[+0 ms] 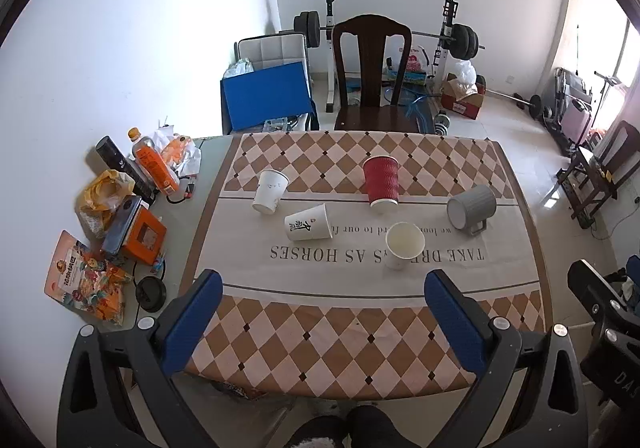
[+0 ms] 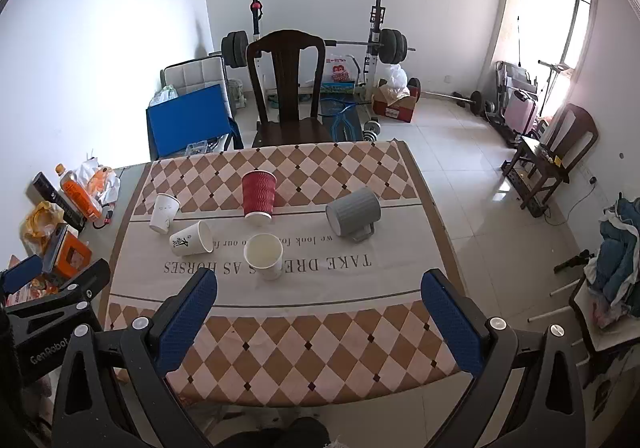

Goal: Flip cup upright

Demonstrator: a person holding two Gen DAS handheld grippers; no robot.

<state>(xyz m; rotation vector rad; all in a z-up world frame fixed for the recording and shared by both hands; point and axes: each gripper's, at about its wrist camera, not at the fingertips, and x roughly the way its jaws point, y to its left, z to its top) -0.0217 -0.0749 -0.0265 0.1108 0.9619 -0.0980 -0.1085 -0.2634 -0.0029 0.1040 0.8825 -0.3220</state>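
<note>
Several cups stand or lie on the checkered tablecloth (image 1: 360, 328). A white paper cup with black characters (image 1: 309, 223) (image 2: 191, 238) lies on its side. A grey mug (image 1: 471, 207) (image 2: 353, 212) lies on its side with its handle down. A red ribbed cup (image 1: 381, 179) (image 2: 259, 193) stands upside down. A white cup (image 1: 270, 191) (image 2: 164, 213) stands upside down at the left. A white cup (image 1: 404, 244) (image 2: 265, 256) stands upright, mouth up. My left gripper (image 1: 323, 280) is open and empty over the near table edge. My right gripper (image 2: 319, 280) is open and empty beside it.
Snack bags, an orange bottle (image 1: 154, 163) and boxes crowd the table's left side. A dark wooden chair (image 1: 372, 75) stands behind the table. A barbell rack (image 2: 376, 43) and boxes fill the floor beyond. The left gripper's body (image 2: 52, 308) shows at the right wrist view's left edge.
</note>
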